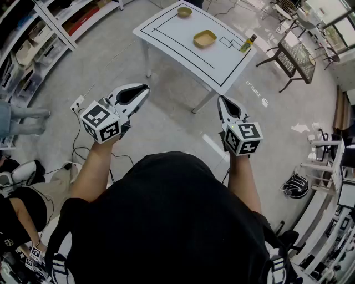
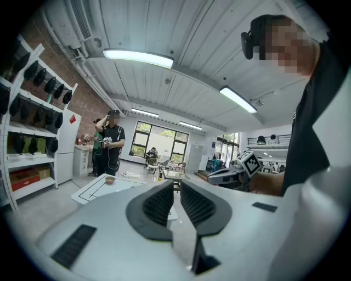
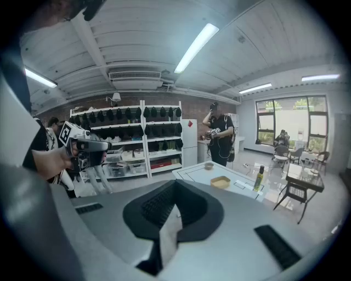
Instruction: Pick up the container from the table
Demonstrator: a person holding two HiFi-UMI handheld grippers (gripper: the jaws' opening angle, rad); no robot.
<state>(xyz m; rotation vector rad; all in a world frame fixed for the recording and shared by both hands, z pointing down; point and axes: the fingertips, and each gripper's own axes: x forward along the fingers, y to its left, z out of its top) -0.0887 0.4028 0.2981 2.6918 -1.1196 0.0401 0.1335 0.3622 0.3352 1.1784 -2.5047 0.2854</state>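
- No words, numbers or brands can be read.
- Small white floor print (image 1: 253,88) beside the table (image 1: 166,29) is too small to make out.

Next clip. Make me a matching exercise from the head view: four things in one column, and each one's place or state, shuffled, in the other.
1. yellow rectangular container
2. small round tan bowl
3. yellow-green bottle with dark cap
4. right tongs

A. shut, nothing between them
B. by the right corner of the white table
C. near the table's middle
D. at the table's far edge

Pairs: 1-C, 2-D, 3-B, 4-A
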